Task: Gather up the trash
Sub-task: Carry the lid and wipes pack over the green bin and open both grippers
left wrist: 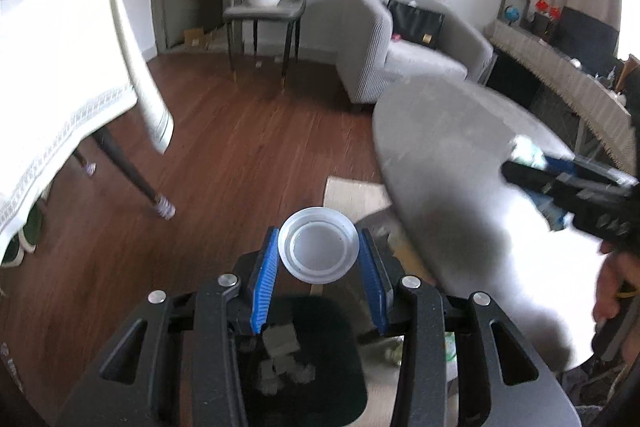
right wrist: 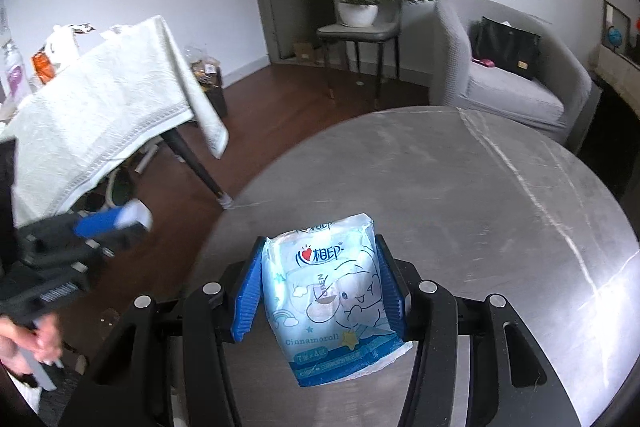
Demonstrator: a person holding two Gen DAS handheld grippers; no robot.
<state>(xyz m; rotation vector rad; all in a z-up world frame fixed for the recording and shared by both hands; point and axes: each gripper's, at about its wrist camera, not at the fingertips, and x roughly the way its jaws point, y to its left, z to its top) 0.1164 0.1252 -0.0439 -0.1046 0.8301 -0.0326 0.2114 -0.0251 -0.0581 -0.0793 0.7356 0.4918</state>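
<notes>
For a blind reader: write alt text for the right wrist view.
The right gripper grips a blue tissue pack between its fingers over a round grey table. The left gripper shows at left, above the wood floor.

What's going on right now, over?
Left gripper shut on white plastic lid, above black trash bin. Right gripper shut on blue tissue pack over round grey table. Nothing in the way.

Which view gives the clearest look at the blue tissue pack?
The right wrist view: the tissue pack fills the centre between the right claw's pads, its print readable. The left wrist view shows only a blurred sliver of it at the right claw's tip.
</notes>
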